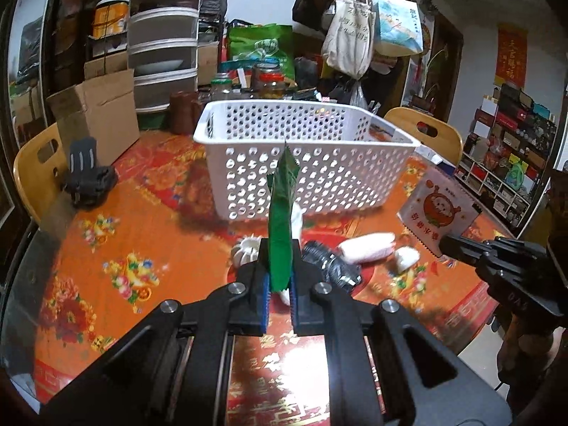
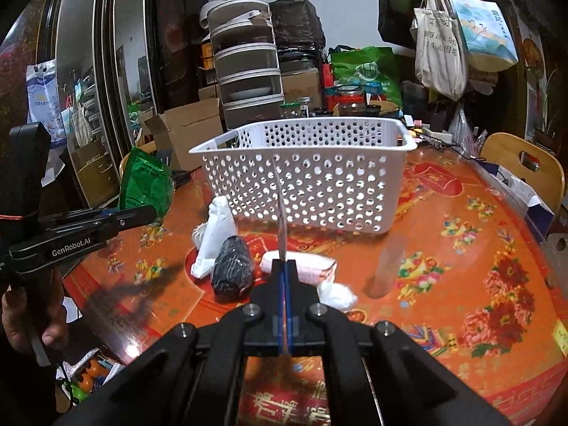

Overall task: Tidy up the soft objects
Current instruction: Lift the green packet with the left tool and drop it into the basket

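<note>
My left gripper (image 1: pixel 280 254) is shut on a green foil packet (image 1: pixel 282 206), which stands edge-on above the table in front of the white perforated basket (image 1: pixel 301 149). From the right wrist view the same green packet (image 2: pixel 145 184) hangs in the left gripper (image 2: pixel 147 213) at the left. My right gripper (image 2: pixel 284 266) is shut on a thin flat packet (image 2: pixel 280 213) seen edge-on; its pink cartoon face (image 1: pixel 440 206) shows beside the right gripper (image 1: pixel 447 245). On the cloth below lie a black wrapped bundle (image 2: pixel 232 264), a white bag (image 2: pixel 216 227), a pink-white pack (image 2: pixel 312 266) and a white crumple (image 2: pixel 337 294).
The basket (image 2: pixel 305 174) stands mid-table on a red-orange flowered cloth (image 2: pixel 461 248). A cardboard box (image 1: pixel 96 117) and a black holder (image 1: pixel 88 181) sit at the left, jars (image 1: pixel 269 81) behind the basket. Wooden chairs (image 1: pixel 426 131) flank the table. A hand (image 2: pixel 21 319) holds the left gripper.
</note>
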The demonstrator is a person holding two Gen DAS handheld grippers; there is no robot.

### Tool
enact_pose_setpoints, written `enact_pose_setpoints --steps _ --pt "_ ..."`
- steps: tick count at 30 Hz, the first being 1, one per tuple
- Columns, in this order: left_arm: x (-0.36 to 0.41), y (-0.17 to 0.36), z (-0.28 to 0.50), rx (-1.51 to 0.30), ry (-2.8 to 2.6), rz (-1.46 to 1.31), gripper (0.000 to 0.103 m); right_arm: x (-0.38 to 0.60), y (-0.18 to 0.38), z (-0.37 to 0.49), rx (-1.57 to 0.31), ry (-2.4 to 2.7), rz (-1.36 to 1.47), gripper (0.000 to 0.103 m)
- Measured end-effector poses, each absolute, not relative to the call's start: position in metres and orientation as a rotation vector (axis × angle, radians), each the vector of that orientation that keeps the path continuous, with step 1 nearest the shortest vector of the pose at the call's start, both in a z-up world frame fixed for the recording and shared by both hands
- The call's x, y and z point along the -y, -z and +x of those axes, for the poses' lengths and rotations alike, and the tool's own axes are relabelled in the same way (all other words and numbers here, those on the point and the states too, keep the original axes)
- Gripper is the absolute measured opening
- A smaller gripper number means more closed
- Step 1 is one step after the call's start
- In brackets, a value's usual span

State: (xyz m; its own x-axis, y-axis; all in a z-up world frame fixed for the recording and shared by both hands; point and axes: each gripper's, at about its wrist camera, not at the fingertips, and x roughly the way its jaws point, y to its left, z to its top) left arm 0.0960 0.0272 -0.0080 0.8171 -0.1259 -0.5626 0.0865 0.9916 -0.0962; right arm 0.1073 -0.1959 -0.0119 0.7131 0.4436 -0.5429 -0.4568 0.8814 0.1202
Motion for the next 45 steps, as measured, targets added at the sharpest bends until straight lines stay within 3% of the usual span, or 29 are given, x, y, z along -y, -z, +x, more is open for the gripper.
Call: enact_pose_setpoints --steps 27,45 --pt "-0.015 -0.067 0.172 -0.551 0.164 -0.051 0.007 0.206 -0.050 0.160 -0.517 -0.467 -0.039 0.000" --pt "-0.015 -0.078 0.299 -0.698 0.155 -0.049 0.007 0.185 -0.078 0.262 -0.630 -0.477 -0.070 0.000"
